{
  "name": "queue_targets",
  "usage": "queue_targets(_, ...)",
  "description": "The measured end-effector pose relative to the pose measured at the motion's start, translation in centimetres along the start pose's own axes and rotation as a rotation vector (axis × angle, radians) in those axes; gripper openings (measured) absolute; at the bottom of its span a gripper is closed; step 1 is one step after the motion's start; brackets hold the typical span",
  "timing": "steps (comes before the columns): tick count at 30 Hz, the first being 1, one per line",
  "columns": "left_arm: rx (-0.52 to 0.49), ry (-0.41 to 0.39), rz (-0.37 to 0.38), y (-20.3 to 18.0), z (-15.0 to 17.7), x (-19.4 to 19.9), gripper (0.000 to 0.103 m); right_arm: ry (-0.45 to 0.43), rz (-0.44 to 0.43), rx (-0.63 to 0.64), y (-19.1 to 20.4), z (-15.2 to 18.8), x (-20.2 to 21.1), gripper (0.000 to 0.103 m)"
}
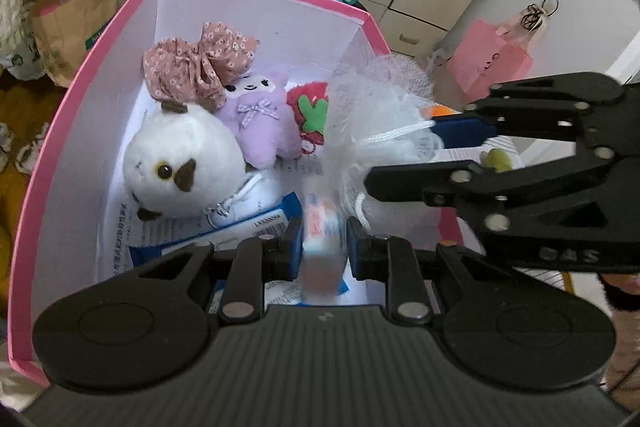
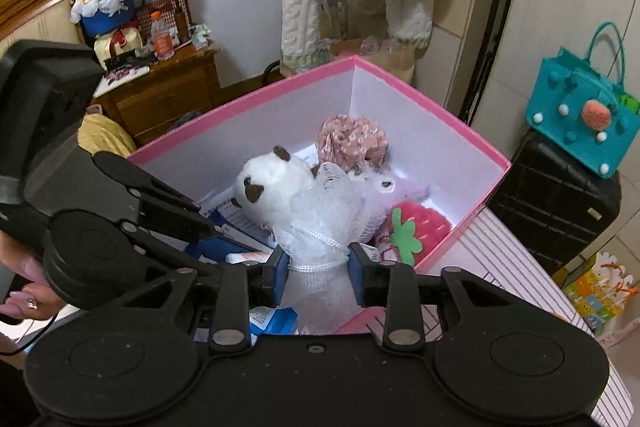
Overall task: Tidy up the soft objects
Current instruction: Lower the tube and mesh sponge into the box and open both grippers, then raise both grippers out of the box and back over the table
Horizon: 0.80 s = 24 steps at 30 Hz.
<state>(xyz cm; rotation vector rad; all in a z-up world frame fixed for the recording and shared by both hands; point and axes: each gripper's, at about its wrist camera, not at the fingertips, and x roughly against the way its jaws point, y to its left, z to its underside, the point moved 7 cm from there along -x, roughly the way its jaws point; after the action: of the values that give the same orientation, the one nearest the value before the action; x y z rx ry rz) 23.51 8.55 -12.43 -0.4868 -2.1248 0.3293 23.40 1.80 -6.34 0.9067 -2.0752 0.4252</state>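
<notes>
Pink box (image 1: 72,115) holds plush toys (image 1: 180,163) — left gripper (image 1: 322,247) pinching a packet (image 1: 320,251), right gripper (image 2: 318,267) clasping a mesh pouf (image 2: 324,215).

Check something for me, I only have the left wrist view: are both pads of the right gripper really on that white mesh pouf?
Observer: Yes. The right wrist view shows the right gripper with its jaws squeezing the white mesh pouf at its corded neck.
Operator: What does the teal bag stand on?
Observer: A black suitcase, beside the pink box.
Operator: Who carries the left gripper?
Observer: A hand wearing a ring holds its rear.
</notes>
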Motion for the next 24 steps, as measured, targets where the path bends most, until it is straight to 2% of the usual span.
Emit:
queue_targets(3,-0.008,0.006,0.041,-0.4,0.1,0.5,0.025,0.014,0.012,-0.007,-0.6,0.0,-0.5,0.041)
queue_targets(6,-0.053,-0.015,0.036,-0.9,0.3,1.3,0.025,0.008,-0.001,-0.047,-1.1,0.0,-0.5,0.047)
queue_targets(10,-0.097,-0.039,0.014,-1.2,0.4,2.6,0.026,-0.010,-0.023,-0.096,-1.4,0.3,0.2,0.047)
queue_targets(14,-0.160,-0.069,-0.029,-1.5,0.5,4.2,0.029,-0.056,-0.039,-0.145,-1.3,0.8,2.0,0.047)
queue_targets(24,-0.247,-0.089,-0.062,-3.4,1.5,7.9,0.035,-0.143,-0.044,-0.169,0.8,2.3,7.9,0.048)
